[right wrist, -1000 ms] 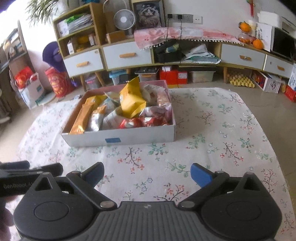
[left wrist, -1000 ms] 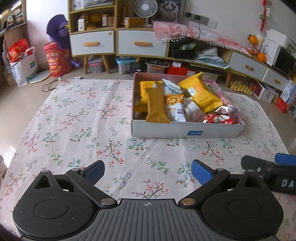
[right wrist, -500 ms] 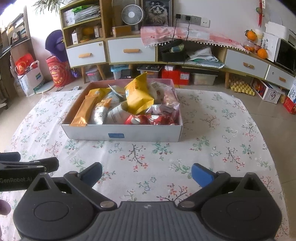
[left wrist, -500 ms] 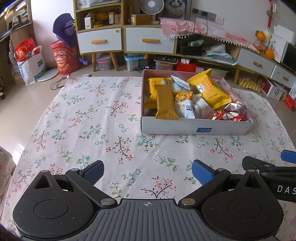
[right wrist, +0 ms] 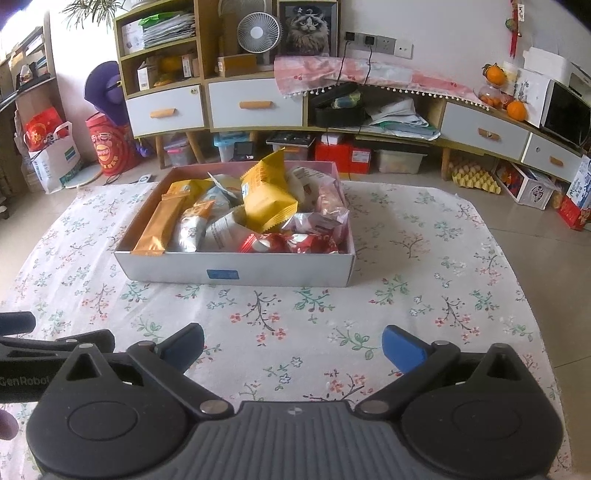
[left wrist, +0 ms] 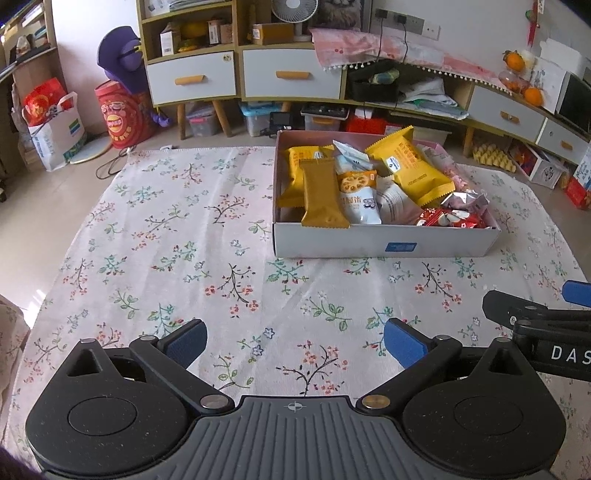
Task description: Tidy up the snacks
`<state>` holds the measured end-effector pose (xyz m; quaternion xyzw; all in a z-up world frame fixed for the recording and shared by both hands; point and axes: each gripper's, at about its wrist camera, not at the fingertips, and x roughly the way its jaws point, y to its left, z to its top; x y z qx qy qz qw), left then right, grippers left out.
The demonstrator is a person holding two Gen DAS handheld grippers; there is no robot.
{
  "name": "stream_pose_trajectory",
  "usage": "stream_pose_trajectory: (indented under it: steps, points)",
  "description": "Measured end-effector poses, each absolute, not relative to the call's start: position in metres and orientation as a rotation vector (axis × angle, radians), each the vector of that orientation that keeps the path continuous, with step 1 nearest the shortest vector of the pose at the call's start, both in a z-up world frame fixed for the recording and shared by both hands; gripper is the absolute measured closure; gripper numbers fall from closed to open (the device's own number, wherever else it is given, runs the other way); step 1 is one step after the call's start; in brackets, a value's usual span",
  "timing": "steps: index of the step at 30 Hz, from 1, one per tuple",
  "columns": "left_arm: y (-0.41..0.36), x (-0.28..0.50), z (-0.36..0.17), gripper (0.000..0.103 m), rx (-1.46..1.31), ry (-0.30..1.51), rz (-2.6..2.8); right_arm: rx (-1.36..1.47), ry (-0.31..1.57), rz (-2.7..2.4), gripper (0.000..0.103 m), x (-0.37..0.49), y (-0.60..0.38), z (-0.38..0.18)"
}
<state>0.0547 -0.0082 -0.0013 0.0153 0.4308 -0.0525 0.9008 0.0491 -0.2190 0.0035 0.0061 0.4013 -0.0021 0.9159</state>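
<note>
A white cardboard box [left wrist: 384,244] [right wrist: 236,271] sits on the floral tablecloth, filled with snack packets: a long orange bar [left wrist: 323,194] [right wrist: 157,227], a yellow packet [left wrist: 408,170] [right wrist: 266,195], white packets [left wrist: 358,197] and red wrappers [left wrist: 450,218] [right wrist: 286,243]. My left gripper [left wrist: 295,341] is open and empty, above the cloth in front of the box. My right gripper [right wrist: 291,347] is open and empty, also short of the box. Each gripper shows at the edge of the other's view.
The floral cloth [left wrist: 166,240] covers a low table with floor around it. Behind stand cabinets with drawers [right wrist: 255,105], a fan [right wrist: 258,31], bags at the left [left wrist: 55,125] and storage bins under the shelves.
Both grippers have pulled back and risen slightly, so the box sits a little farther and more centred in view. Both stay open and empty.
</note>
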Motion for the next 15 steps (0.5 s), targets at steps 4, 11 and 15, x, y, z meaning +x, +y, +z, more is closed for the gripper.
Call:
stream_pose_trajectory:
  steps: [4, 11, 15]
  points:
    - [-0.0084, 0.0548, -0.0009, 0.000, 0.032, 0.890, -0.108, 0.011, 0.828, -0.009, 0.014, 0.0499, -0.2199, 0.0027]
    - [-0.0080, 0.0553, -0.0010, 0.000, 0.026, 0.897, -0.108, 0.005, 0.827, -0.012, 0.014, 0.0509, -0.2200, 0.0021]
    - [-0.0078, 0.0554, -0.0011, 0.000, 0.026, 0.898, -0.108, 0.004, 0.828, -0.015, 0.014, 0.0512, -0.2201, 0.0017]
